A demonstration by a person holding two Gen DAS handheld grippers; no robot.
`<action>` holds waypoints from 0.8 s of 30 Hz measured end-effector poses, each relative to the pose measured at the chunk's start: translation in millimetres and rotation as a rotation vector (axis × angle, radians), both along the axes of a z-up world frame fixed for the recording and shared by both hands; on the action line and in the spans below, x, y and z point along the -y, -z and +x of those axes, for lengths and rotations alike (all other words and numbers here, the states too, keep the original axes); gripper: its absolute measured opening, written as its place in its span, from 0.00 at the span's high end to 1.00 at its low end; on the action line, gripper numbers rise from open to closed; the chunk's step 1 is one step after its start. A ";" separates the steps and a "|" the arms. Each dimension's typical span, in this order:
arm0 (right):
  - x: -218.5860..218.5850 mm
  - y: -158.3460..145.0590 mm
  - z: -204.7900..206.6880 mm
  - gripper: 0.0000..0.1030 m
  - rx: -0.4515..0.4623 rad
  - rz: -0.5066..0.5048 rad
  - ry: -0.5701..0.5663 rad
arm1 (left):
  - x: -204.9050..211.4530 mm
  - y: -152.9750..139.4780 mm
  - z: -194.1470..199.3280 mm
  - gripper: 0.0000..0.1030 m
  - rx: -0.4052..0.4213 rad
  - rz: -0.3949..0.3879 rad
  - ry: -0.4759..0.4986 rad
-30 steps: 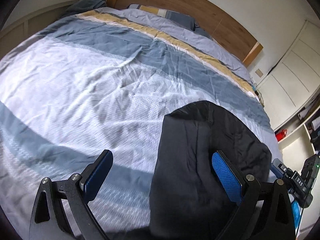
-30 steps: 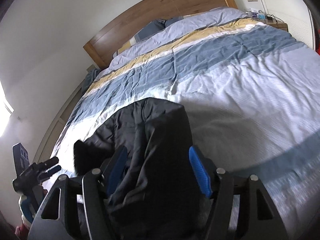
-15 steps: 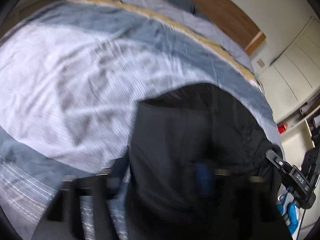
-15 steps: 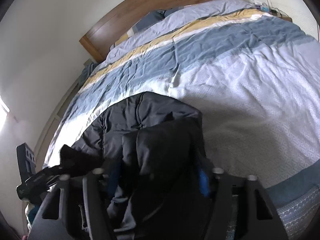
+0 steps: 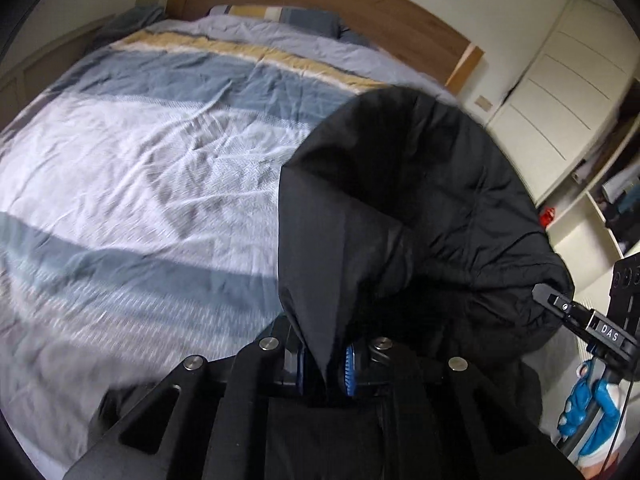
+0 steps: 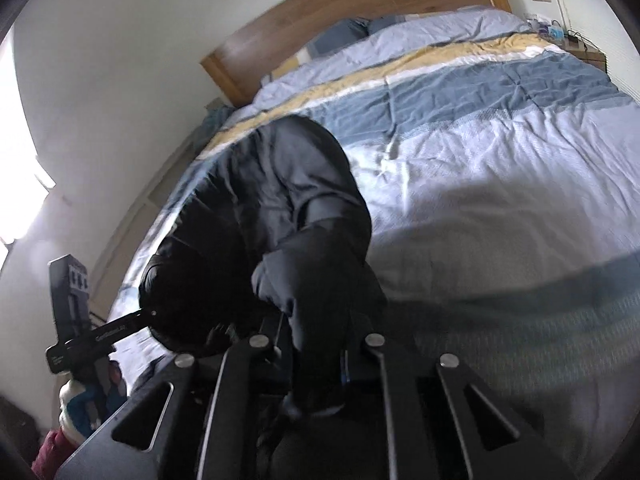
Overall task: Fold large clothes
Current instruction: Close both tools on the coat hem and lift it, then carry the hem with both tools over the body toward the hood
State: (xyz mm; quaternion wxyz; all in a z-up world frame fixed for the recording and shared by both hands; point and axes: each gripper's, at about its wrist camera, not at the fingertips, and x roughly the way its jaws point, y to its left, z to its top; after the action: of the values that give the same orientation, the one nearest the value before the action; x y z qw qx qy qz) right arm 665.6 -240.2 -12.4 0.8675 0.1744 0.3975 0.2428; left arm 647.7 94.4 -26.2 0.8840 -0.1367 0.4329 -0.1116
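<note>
Left gripper (image 5: 325, 368) clamped tight on a fold of black padded jacket (image 5: 408, 208), blue pads (image 5: 349, 368) nearly together with cloth pinched between. Right gripper (image 6: 316, 364) likewise closed on jacket (image 6: 280, 208) fabric, sliver of blue pad just visible beside the bunched cloth. Jacket lifted and bunched up off the near edge of striped duvet (image 5: 140, 168), hanging between both grippers, over blue, white and yellow bands. Wooden headboard (image 5: 360, 8) at far end of bed, pillows (image 5: 280, 16) against it. White cupboard doors (image 5: 560, 92) off to the side. Blue-gloved hand (image 5: 588, 412) on right gripper's handle at frame edge.
</note>
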 end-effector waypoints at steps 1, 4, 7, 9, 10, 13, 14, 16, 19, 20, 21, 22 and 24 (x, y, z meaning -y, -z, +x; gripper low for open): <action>5.6 -4.4 -18.6 0.86 0.021 0.024 -0.007 | -0.6 -4.2 -15.0 0.87 0.010 0.004 0.007; 22.7 -7.6 -66.5 0.86 0.062 0.080 -0.011 | -7.2 -9.2 -60.5 0.87 0.028 -0.019 0.034; 38.9 0.9 -111.2 0.86 0.083 0.122 -0.014 | -13.4 -4.0 -101.4 0.87 0.041 -0.031 0.055; 48.2 12.8 -135.5 0.86 0.079 0.151 -0.012 | -19.3 6.9 -125.9 0.87 0.031 -0.046 0.061; 53.1 22.2 -145.7 0.86 0.067 0.169 -0.006 | -22.6 15.0 -137.1 0.87 0.021 -0.062 0.058; 61.7 49.5 -167.8 0.86 0.030 0.204 0.006 | -31.7 42.3 -159.4 0.87 -0.022 -0.102 0.046; 62.3 57.6 -173.7 0.86 0.022 0.203 0.007 | -33.1 48.0 -163.9 0.87 -0.027 -0.111 0.040; 61.9 69.3 -181.8 0.86 0.014 0.191 0.006 | -34.5 57.8 -172.4 0.88 -0.027 -0.114 0.031; 62.5 83.1 -183.9 0.86 0.002 0.158 0.014 | -31.4 66.7 -175.1 0.88 -0.023 -0.084 0.030; 63.0 87.4 -182.6 0.86 -0.007 0.155 0.020 | -30.6 69.5 -174.6 0.88 -0.025 -0.079 0.027; 63.0 90.4 -182.1 0.86 -0.015 0.158 0.024 | -30.1 72.0 -173.7 0.88 -0.027 -0.071 0.023; 62.3 92.2 -182.6 0.86 -0.018 0.152 0.025 | -29.0 74.2 -173.2 0.88 -0.030 -0.060 0.018; 59.8 92.3 -185.0 0.85 -0.016 0.123 0.025 | -27.3 76.6 -172.9 0.87 -0.035 -0.051 0.014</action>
State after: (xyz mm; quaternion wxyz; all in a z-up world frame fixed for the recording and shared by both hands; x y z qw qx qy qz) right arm 480.6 -300.0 -104.7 0.8550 0.2343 0.3864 0.2545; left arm 474.8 121.7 -102.8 0.8718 -0.1579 0.4462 -0.1265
